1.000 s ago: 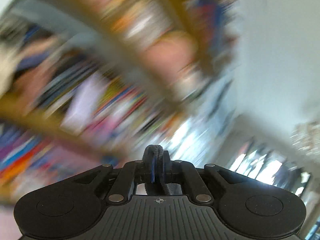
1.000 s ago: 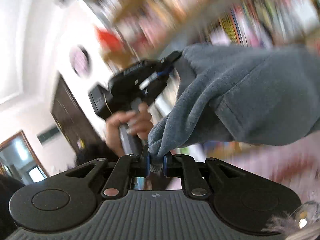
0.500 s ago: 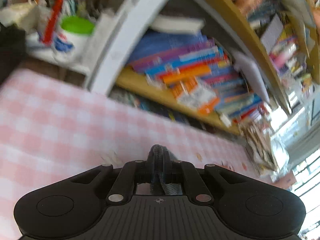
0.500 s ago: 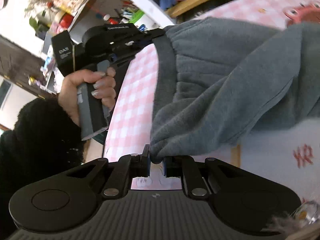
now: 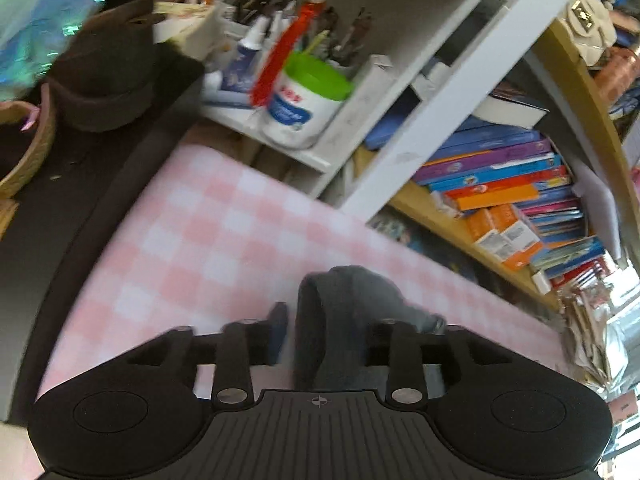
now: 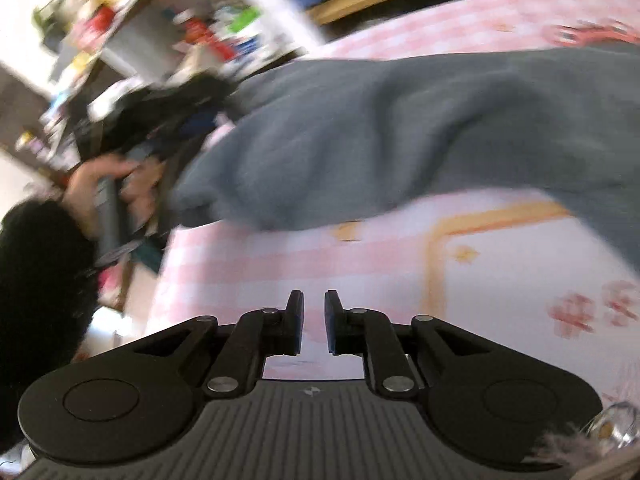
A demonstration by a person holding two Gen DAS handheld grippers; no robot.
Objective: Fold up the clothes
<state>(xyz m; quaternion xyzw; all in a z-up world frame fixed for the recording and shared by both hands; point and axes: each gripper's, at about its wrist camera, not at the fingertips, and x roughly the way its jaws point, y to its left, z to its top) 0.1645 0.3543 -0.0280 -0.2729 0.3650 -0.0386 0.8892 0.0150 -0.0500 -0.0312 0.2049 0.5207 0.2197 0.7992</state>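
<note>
The grey pants point(image 6: 400, 128) now lie across the pink checked cloth point(image 6: 280, 264) in the frame's middle. The right gripper point(image 6: 313, 320) has let go – small gap, nothing inside. The left gripper point(image 5: 352, 328) is opening, waistband between its jaws – ready for folding.

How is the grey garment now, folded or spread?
Spread, with wrinkles: the garment lies stretched across the checked cloth, no neat fold.
</note>
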